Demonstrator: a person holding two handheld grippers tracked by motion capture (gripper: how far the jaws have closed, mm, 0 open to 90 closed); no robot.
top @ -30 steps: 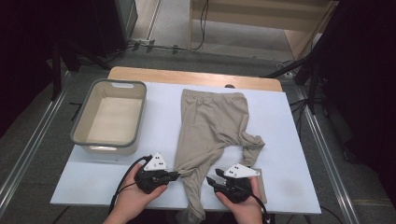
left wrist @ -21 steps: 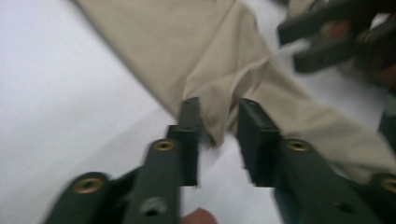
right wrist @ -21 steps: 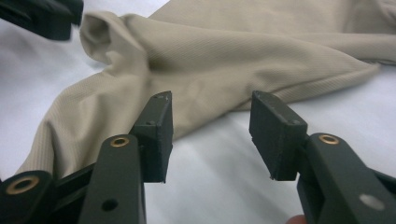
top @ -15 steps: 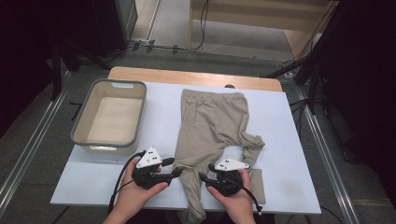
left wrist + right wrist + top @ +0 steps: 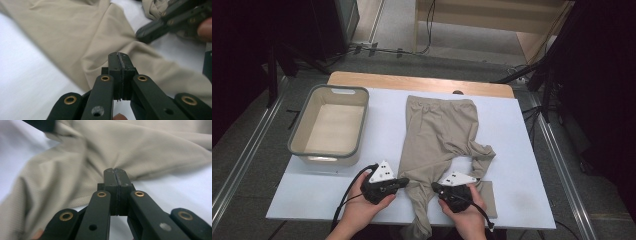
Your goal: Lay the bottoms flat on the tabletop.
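Observation:
Beige trousers (image 5: pixel 439 135) lie flat on the white table (image 5: pixel 522 165), waistband at the far side and one leg running to the near edge. My left gripper (image 5: pixel 404 181) lies at the left side of that leg and my right gripper (image 5: pixel 434 186) at its right, tips toward each other. In the left gripper view the left gripper (image 5: pixel 119 56) has its pads pressed together, with the cloth (image 5: pixel 82 37) just behind the tips. The right gripper (image 5: pixel 115 172) looks the same against the cloth (image 5: pixel 140 147). Both pairs of jaws have just been closing, and I see no cloth between them.
A grey-rimmed empty bin (image 5: pixel 292 145) stands at the left of the table. A flat beige-grey pad (image 5: pixel 488 200) lies at the front edge under the right hand. The other trouser leg is bunched up at the right (image 5: pixel 479 152). Dark floor and cables surround the table.
Both grippers' jaws stood wider half a second ago and are now closed. The hands have stayed almost where they were, on either side of the trouser leg.

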